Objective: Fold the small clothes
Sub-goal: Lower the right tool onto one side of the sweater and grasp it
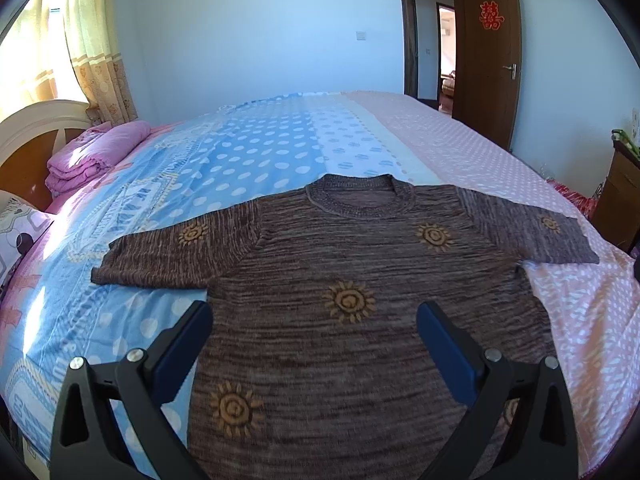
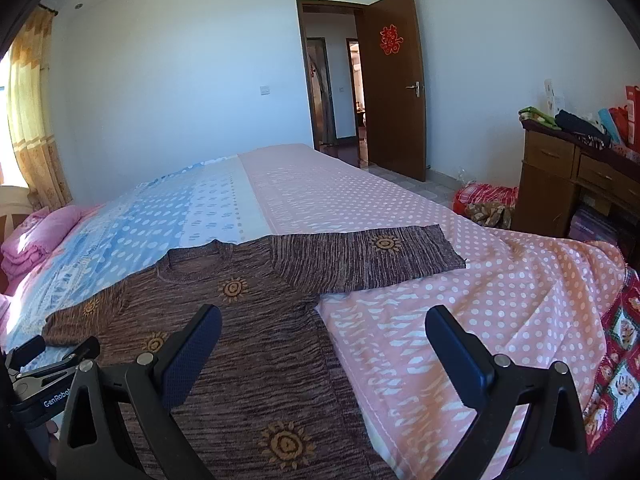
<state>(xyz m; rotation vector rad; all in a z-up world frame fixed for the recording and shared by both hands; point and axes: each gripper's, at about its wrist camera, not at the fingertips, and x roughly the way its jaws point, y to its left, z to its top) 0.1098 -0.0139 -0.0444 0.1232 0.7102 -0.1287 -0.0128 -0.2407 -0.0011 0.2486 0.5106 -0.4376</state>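
A small brown knit short-sleeved sweater (image 1: 360, 280) with yellow sun motifs lies flat and face up on the bed, sleeves spread, collar away from me. It also shows in the right wrist view (image 2: 256, 344). My left gripper (image 1: 316, 312) is open and empty, hovering over the sweater's lower body near its left side. My right gripper (image 2: 324, 320) is open and empty, above the sweater's right side seam below the right sleeve (image 2: 368, 260). The left gripper (image 2: 52, 352) shows at the left edge of the right wrist view.
The bed has a blue dotted cover (image 1: 248, 160) on the left and a pink dotted cover (image 2: 460, 320) on the right. Folded pink bedding (image 1: 96, 156) lies by the headboard. A wooden cabinet (image 2: 560, 184) with clutter and an open door (image 2: 392, 88) stand at the right.
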